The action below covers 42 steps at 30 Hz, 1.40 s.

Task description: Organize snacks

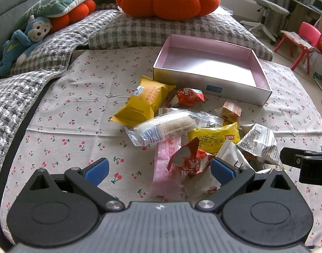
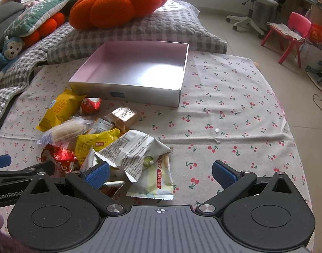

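Overhead, both wrist views were logged above a cherry-print cloth (image 2: 234,109) spread over the tabletop.

Count of containers: one shallow box (image 1: 264,97), pink-lined, nothing inside, set at the far side of the cloth; a small blue label was noted on its near wall, unreadable.

Count of snacks, all heaped on the cloth just in front of the box: two yellow packets, the large yellow packet (image 1: 144,101) nearest the box and the small yellow packet (image 1: 215,137) mid-heap; two red twist-wrapped sweets (image 1: 189,162); one clear-wrapped white roll (image 1: 167,127); one pink sachet (image 1: 166,168); one small orange cube (image 1: 231,108); one white crumpled wrapper (image 2: 131,147) covered in fine print; one pale green pouch (image 2: 156,179). Further pieces beneath could not be counted.

Writing: Chinese characters were seen on most wrappers, too small to be read. "GenRobo" was read on the neighbouring tool body in the right view.

Left hand-held gripper (image 1: 159,169): jaws spread wide, nothing held, poised over the pink sachet and a red sweet.

Right hand-held gripper (image 2: 161,174): jaws equally wide, nothing held, over the crumpled wrapper and green pouch.
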Tool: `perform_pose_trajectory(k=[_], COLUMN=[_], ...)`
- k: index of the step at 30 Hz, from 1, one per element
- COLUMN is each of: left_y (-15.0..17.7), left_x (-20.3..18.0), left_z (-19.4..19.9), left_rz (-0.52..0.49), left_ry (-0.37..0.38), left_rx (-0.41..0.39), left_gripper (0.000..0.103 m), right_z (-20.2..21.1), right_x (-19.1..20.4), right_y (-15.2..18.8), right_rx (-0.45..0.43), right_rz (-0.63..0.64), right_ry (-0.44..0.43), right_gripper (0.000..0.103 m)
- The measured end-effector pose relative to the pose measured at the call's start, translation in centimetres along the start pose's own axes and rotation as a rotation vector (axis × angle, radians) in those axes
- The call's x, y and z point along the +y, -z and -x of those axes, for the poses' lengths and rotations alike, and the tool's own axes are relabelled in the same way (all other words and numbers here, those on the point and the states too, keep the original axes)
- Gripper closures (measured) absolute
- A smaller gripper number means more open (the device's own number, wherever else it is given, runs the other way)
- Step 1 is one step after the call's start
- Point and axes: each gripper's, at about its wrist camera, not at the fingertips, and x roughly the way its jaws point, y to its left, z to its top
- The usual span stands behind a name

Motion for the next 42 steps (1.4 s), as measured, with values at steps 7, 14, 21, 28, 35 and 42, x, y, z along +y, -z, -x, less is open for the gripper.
perform_pose_trajectory(k=[7,14,21,28,35,42], left_y=[0.0,0.0,-0.2,-0.2,-0.2,-0.3], left_x=[0.0,0.0,0.0,0.2,0.6,1.7], left_z=[0.0,0.0,0.1,0.2,0.2,0.1], left_rz=[0.0,0.0,0.001,0.005,0.016,0.042], left_ry=[0.0,0.0,-0.002,0.001,0.008,0.035], left_rx=[0.0,-0.001,-0.001,-0.006,-0.01,0.004], left_gripper=[0.0,0.0,0.0,0.0,0.0,0.0], right_z=[0.0,0.0,0.1,0.2,0.0,0.0], right_x=[0.0,0.0,0.0,0.0,0.2,0.8], right_y=[0.1,0.1,0.0,0.1,0.1,-0.2], right_rx=[-0.001,-0.001,0.001,-0.006,-0.004,-0.012], right_rz=[0.003,0.003,0.002,0.001,0.006,0.011], right_ry=[0.002,0.002,0.001,0.002,0.013,0.019], right_gripper=[0.0,0.0,0.0,0.0,0.0,0.0])
